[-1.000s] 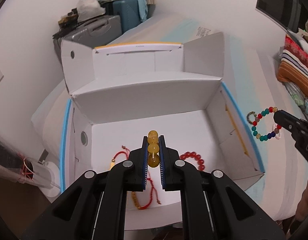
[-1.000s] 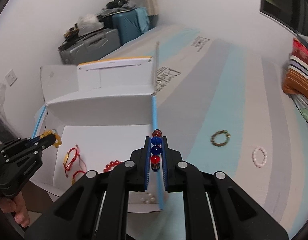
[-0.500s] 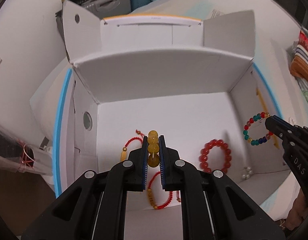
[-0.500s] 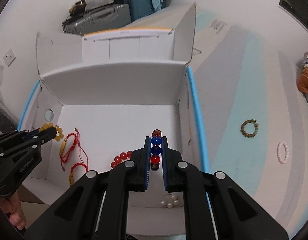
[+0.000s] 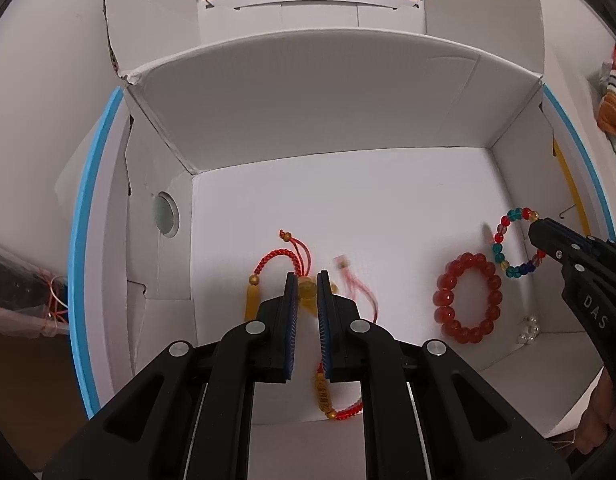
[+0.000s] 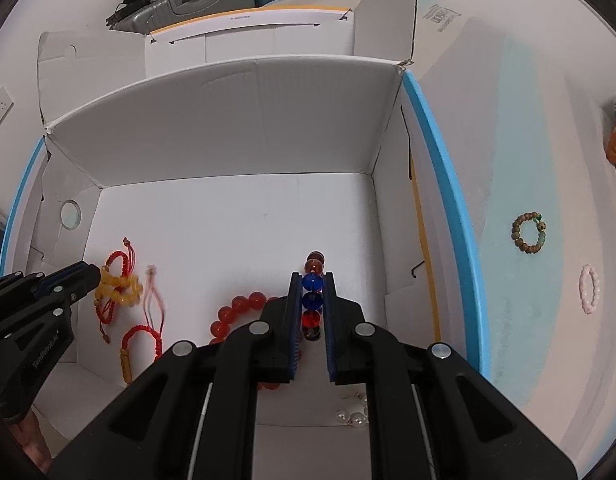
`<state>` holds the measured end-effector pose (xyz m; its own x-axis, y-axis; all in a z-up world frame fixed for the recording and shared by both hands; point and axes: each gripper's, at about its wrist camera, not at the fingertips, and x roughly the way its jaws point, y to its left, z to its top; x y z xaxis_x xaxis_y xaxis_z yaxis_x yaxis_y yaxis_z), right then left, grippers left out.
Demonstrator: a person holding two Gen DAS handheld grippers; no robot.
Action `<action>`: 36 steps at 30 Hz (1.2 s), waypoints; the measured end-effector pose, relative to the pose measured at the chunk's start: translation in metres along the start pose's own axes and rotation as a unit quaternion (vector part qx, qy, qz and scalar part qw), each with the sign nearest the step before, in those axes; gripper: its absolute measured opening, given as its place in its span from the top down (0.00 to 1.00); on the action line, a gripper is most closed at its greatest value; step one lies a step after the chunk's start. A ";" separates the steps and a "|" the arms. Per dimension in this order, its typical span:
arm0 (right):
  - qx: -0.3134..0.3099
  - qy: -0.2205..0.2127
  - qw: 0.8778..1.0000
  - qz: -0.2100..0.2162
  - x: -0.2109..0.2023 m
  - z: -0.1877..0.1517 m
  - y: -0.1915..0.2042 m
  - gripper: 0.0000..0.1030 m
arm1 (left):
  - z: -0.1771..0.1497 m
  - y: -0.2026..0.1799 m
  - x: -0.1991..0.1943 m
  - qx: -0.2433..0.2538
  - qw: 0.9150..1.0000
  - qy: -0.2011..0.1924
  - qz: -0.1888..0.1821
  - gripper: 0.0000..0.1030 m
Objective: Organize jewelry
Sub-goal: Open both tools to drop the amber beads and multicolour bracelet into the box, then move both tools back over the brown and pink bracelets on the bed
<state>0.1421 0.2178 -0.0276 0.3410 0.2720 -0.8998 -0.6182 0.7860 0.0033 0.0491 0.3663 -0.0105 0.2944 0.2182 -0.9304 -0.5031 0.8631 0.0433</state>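
Left gripper [image 5: 307, 280], lower centre of its view: fingers pinching the yellow bead bracelet [image 6: 121, 289] above the white box [image 5: 348, 92] floor. Right gripper [image 6: 312, 280]: fingers clamped on the multicolour bead bracelet [image 5: 516, 242], at right inside the box. On the floor: red bead bracelet [image 5: 468, 298], red cord bracelets [image 5: 275, 258], possibly pearl pieces [image 6: 354, 414], blurred. Outside right: brown bracelet [image 6: 528, 232], pink bracelet [image 6: 590, 289].

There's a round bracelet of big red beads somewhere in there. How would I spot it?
Look inside the open white cardboard box, on its floor toward the right wall. The red bead bracelet lies flat there, just below the multicoloured bracelet held by the right gripper. It alone is one solid red ring; the other red pieces are thin cords.
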 end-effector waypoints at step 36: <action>0.059 -0.102 0.993 -0.020 -0.106 -0.037 -0.111 0.07 | -0.003 -0.089 -0.082 0.053 0.991 -0.122 -0.028 0.05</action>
<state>0.1484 0.0811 0.0515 0.5066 0.3370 -0.7936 -0.5178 0.8549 0.0325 0.0670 0.2699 0.0612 0.5130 0.2615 -0.8176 -0.3961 0.9171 0.0448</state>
